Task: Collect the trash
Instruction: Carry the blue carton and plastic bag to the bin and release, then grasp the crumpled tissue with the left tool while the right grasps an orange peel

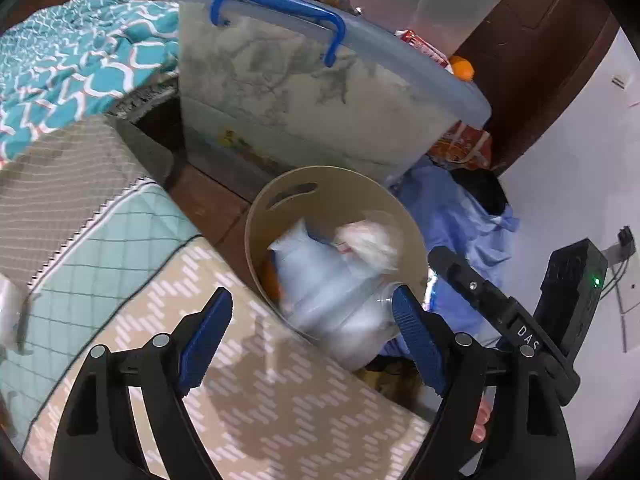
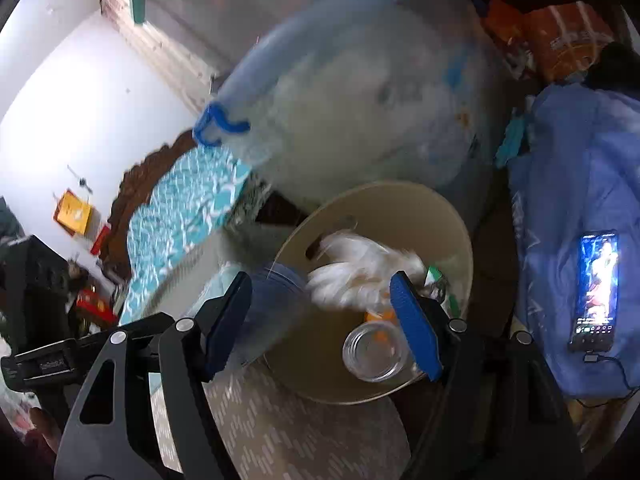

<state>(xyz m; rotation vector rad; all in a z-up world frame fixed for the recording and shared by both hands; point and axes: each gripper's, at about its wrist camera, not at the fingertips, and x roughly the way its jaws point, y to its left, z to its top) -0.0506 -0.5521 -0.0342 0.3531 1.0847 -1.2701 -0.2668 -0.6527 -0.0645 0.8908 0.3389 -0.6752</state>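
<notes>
A cramped bedroom corner: white walls, a dark brown floor, and a mattress edge covered in a beige sheet with short white dashes, directly under both tongs. A teal blanket with a white lattice print lies bunched further off, to the upper left of the left gripper.

The left gripper stands wide open, its ribbed blue pads apart with nothing pressed between them. Just ahead of it, past the sheet's edge, sits the trash bin, a round beige plastic tub with smooth walls and a slot handle cut near the rim. Inside lie a pale blue plastic bag, soft and crumpled, a white crinkled wad, blurred, and a bit of orange against the near wall.

The right gripper is likewise open and empty, hanging over the same bin. Between and beyond its pads the white wad appears feathery and streaked; below it a clear round jar rests mouth-up near the right pad, though whether they touch I cannot tell.

Behind the bin rises a large translucent storage box with a light blue lid and a bright blue handle. Right of the tongs, a blue cloth lies heaped, a lit phone resting on it.
</notes>
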